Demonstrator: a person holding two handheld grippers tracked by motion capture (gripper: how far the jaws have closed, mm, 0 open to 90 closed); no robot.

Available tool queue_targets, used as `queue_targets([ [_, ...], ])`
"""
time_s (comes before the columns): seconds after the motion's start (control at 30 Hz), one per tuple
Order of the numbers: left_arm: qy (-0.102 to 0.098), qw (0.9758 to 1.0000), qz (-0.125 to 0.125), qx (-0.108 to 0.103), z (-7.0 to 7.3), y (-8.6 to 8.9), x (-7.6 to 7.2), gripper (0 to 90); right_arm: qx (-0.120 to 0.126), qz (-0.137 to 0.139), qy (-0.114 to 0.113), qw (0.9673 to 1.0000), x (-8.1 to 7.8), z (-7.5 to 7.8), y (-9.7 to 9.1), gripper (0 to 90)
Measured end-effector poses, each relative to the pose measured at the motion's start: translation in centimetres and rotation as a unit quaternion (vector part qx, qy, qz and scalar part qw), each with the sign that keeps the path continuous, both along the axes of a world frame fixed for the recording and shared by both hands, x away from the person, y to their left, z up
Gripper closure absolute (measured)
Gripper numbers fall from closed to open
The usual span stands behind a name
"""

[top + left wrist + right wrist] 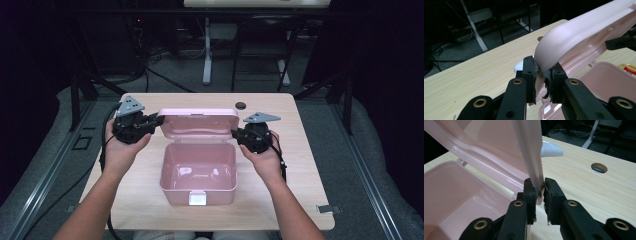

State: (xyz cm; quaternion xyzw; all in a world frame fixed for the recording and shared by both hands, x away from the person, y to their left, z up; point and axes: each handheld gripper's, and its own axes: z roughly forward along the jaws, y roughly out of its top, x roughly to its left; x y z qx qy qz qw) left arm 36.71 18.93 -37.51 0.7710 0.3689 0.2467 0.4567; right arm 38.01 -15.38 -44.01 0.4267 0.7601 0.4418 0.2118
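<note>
Pink glossy plastic box with rounded corners (198, 172) sits mid-table on pale wood-grain table (295, 165). Hinged pink lid (199, 122) stands open at far side. Left gripper (154, 121) jaws clamped on lid's left edge; right gripper (237, 134) jaws clamped on its right edge. Step in hand, likely: swinging lid. Next move calls for both hands turning together about hinge, even grip on thin slick rim. White latch tab (198, 199) at near wall.

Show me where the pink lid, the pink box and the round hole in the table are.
pink lid (199, 122), high view, middle of its inner face.
pink box (198, 196), high view, front wall beside the white latch.
round hole (599, 167), right gripper view, its centre, in the wooden table top.
</note>
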Motion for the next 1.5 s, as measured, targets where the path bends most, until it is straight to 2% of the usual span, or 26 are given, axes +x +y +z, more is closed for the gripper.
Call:
queue_targets([
  [0.27, 0.001, 1.0, -0.006, 0.004, 0.1, 0.0, -0.4, 79.7, -0.007, 0.001, 0.003, 1.0, -0.9, 0.2, 0.1, 81.1],
  [0.4, 0.002, 0.9999, -0.008, 0.007, 0.2, 0.0, -0.6, 79.9, -0.002, 0.0, 0.002, 1.0, -1.3, 0.1, -0.1, 81.1],
  [0.67, 0.006, 0.9999, -0.01, -0.012, 0.0, 0.0, 0.3, 79.9, 0.002, -0.007, -0.003, 1.0, -1.6, 0.0, -0.1, 81.8],
  [0.97, 0.003, 0.9998, -0.009, -0.019, -0.5, 0.0, 0.4, 68.7, 0.005, -0.014, -0.005, 0.9999, -1.4, -0.1, -0.1, 82.7],
  [1.5, 0.03, 0.9994, -0.003, -0.018, -2.9, 0.2, 1.2, 71.0, 0.013, -0.017, -0.005, 0.9997, -1.0, -0.3, -0.1, 83.2],
])
